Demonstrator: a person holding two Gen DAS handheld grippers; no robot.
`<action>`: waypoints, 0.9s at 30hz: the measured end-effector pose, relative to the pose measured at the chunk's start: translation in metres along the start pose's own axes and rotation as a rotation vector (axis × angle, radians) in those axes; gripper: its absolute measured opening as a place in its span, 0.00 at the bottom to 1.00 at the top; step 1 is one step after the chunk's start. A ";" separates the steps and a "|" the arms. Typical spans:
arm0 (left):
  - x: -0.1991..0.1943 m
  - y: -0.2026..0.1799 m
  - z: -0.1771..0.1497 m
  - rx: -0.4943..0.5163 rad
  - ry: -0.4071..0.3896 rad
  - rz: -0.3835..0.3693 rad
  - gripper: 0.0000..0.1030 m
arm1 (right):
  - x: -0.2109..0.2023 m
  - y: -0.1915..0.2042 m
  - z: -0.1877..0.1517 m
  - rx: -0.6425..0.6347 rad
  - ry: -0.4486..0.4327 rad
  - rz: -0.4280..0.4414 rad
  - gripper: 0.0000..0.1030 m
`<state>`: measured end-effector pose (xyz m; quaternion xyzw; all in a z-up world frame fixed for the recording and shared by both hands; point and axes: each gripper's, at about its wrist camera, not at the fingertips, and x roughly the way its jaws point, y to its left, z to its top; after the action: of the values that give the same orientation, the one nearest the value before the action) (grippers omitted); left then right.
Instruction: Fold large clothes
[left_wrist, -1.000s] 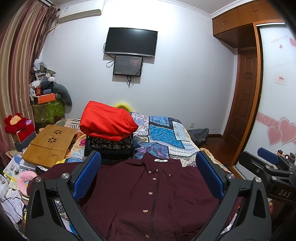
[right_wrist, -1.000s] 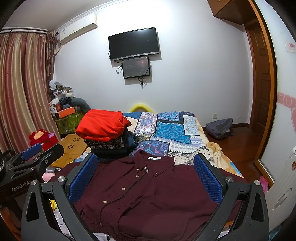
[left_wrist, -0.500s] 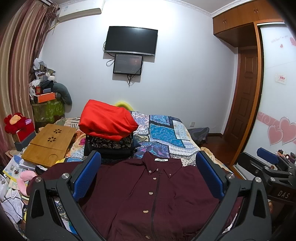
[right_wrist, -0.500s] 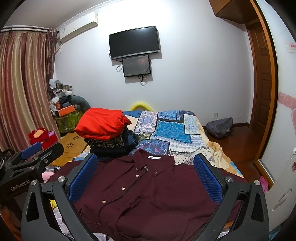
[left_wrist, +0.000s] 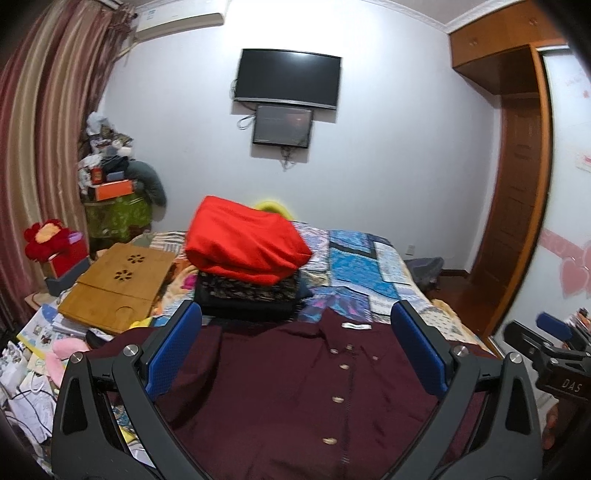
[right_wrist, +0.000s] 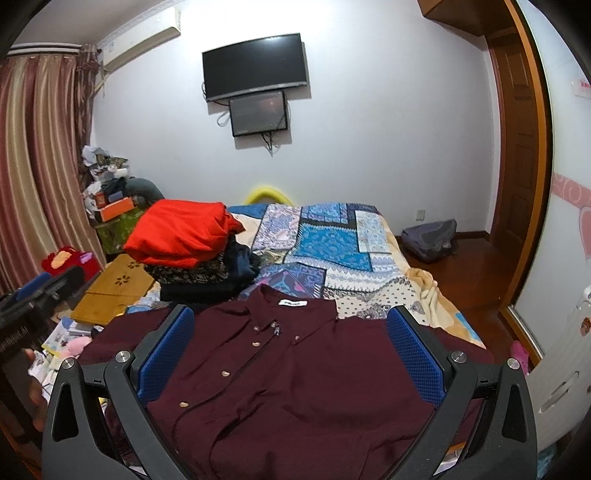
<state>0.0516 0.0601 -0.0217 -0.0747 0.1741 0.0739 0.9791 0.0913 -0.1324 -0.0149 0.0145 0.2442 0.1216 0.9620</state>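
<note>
On the near end of the bed (right_wrist: 380, 258) a dark red shirt (left_wrist: 306, 387) (right_wrist: 295, 376) lies spread flat, front side up, buttoned, its collar pointing toward the far wall and a white label showing inside the neck. Its sleeves reach out to both sides. Both grippers hover over it, side by side, touching no cloth. The left gripper (left_wrist: 295, 350) has its jaws spread wide, with the shirt's chest seen between its blue pads (left_wrist: 173, 350). The right gripper (right_wrist: 291, 354) is spread just as wide above the same cloth. Just beyond the collar sits a stack of folded clothes (left_wrist: 247, 280) (right_wrist: 192, 254) topped by a red garment. A patterned blue quilt (right_wrist: 332, 243) covers the rest of the bed. Left of the bed lies a wooden lap tray (left_wrist: 118, 284). Two screens (left_wrist: 284, 99) hang on the far wall.
</note>
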 end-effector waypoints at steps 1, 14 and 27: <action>0.004 0.009 0.001 -0.013 0.000 0.018 1.00 | 0.006 -0.002 0.000 0.005 0.013 -0.006 1.00; 0.071 0.144 -0.023 -0.157 0.117 0.364 1.00 | 0.058 -0.017 -0.001 0.010 0.128 -0.094 1.00; 0.142 0.329 -0.133 -0.730 0.460 0.391 1.00 | 0.109 -0.014 -0.010 0.022 0.259 -0.104 1.00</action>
<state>0.0829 0.3758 -0.2346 -0.3941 0.3602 0.2945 0.7926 0.1822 -0.1202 -0.0758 -0.0032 0.3681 0.0699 0.9272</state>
